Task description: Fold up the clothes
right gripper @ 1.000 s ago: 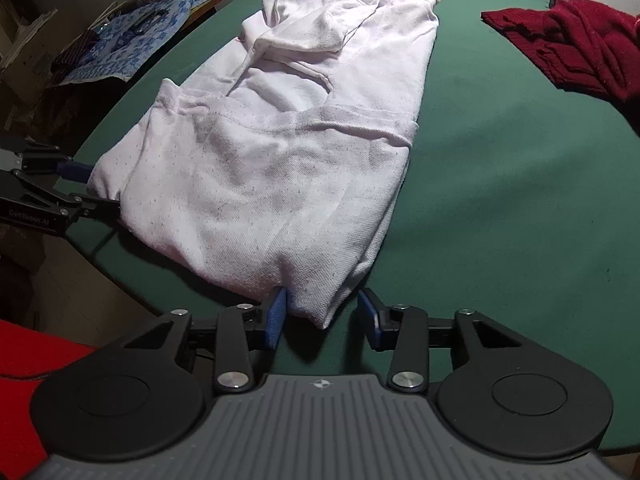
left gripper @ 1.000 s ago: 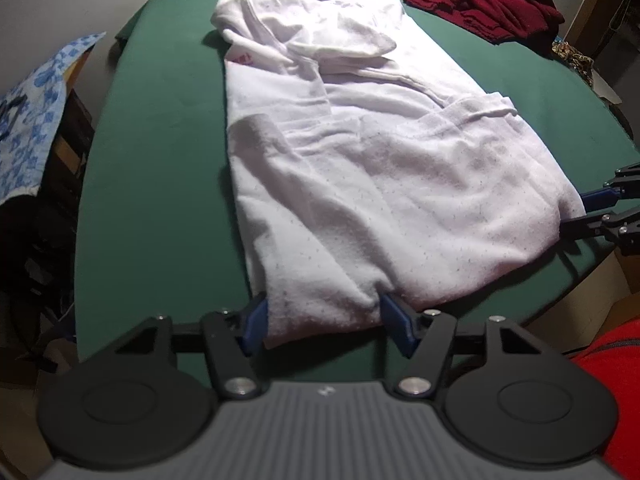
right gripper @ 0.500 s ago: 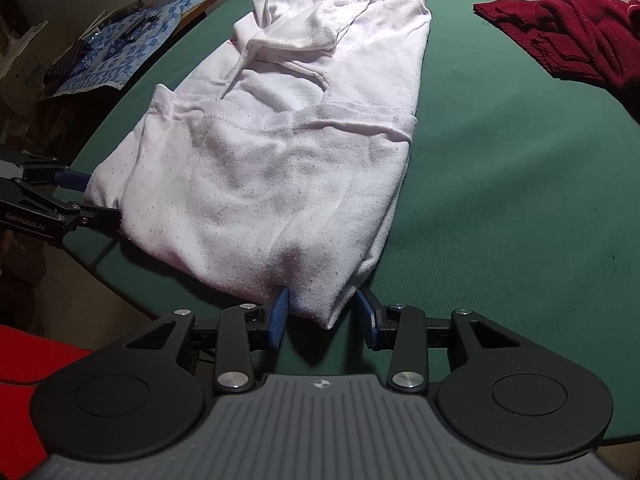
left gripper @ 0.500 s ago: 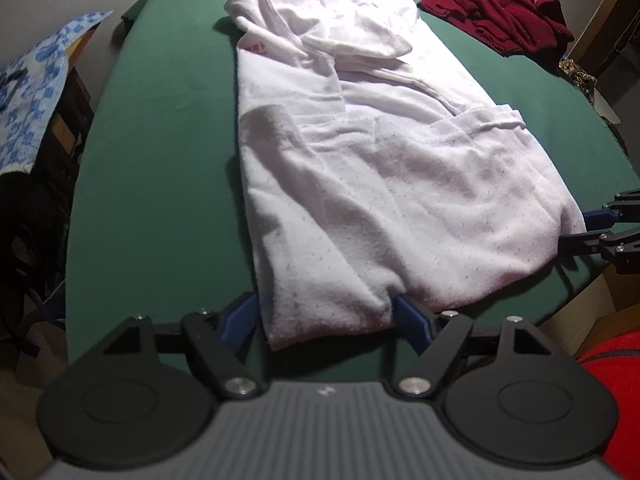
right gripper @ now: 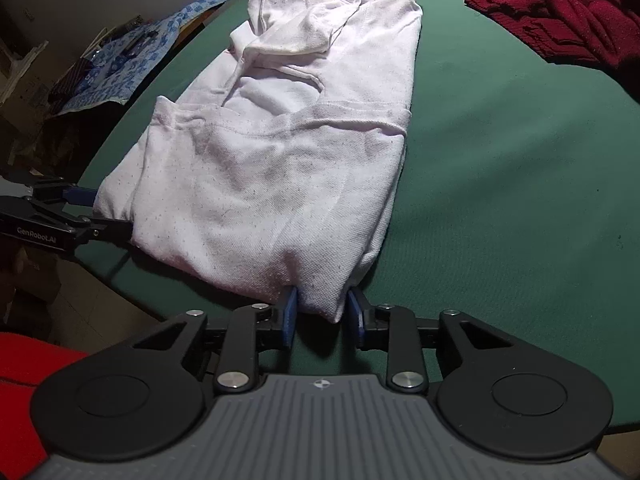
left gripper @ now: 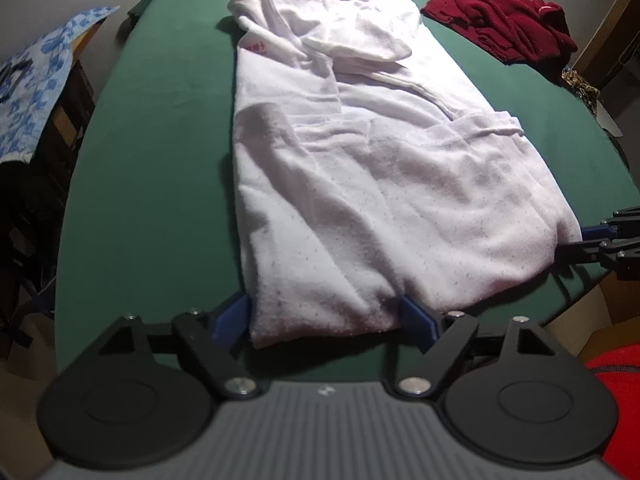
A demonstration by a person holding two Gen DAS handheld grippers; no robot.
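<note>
White shirt (left gripper: 360,184) corners hidden between claw fingers.

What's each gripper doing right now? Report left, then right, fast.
Left gripper: open, fingers wide on either side of the white shirt's near hem corner, not clamped.
Right gripper: fingers close against the shirt's other hem corner; grip cannot be told.

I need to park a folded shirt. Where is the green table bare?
Bare green table lies between the white garment and the red clothes, and left of the garment. The near edge is crowded by both grippers.
</note>
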